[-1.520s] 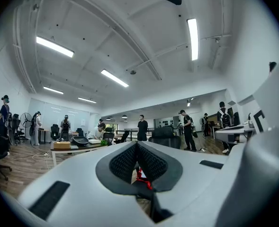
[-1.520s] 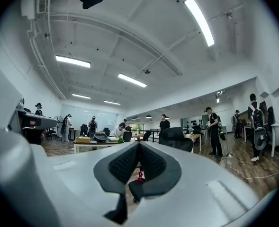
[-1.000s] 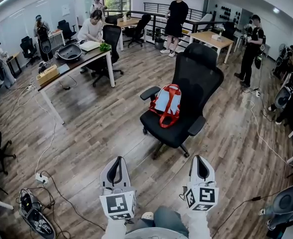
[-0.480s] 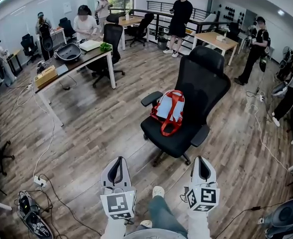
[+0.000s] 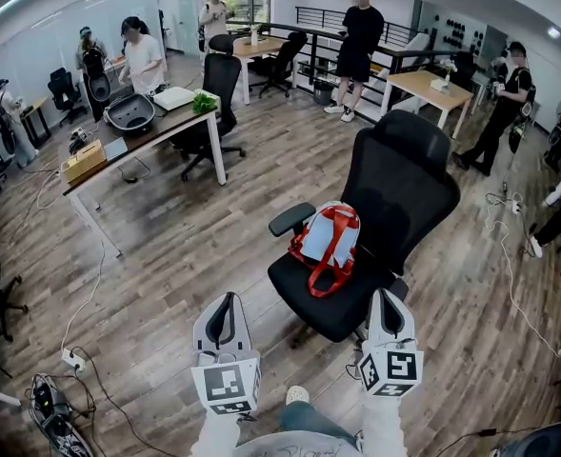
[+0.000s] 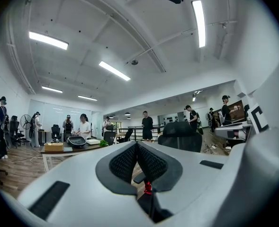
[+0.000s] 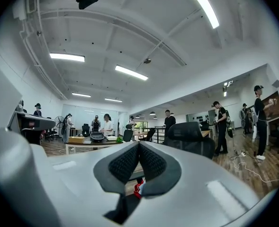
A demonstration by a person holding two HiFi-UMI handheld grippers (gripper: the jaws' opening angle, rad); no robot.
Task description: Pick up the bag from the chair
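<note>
Well ahead of both grippers, the bag [image 5: 326, 246] sits on the seat of a black office chair [image 5: 409, 184]. It stands upright and leans back against the backrest, and it is pale blue-grey with red straps hanging down its front. The chair stands on a wooden floor [image 5: 185, 246] with one armrest [image 5: 291, 219] just beside the bag. The left gripper [image 5: 225, 300] is held low over the bare floor, well apart from the chair and bag. Its own view shows the two black ribbed pads [image 6: 125, 162] pressed together at the tips with nothing caught between them. The right gripper [image 5: 385, 295] is held level with it and nearer the chair, and from above its tip overlaps the front edge of the seat. Whether it touches the seat cannot be told. Its jaws are likewise clenched together and empty, and a scrap of red shows through the gap below the pads. Neither gripper touches the bag. Off to the left stands a long dark desk [image 5: 151, 131] with white legs and a few things on top. Several people stand farther back in the room, one in black [image 5: 359, 36] near the railing.
</note>
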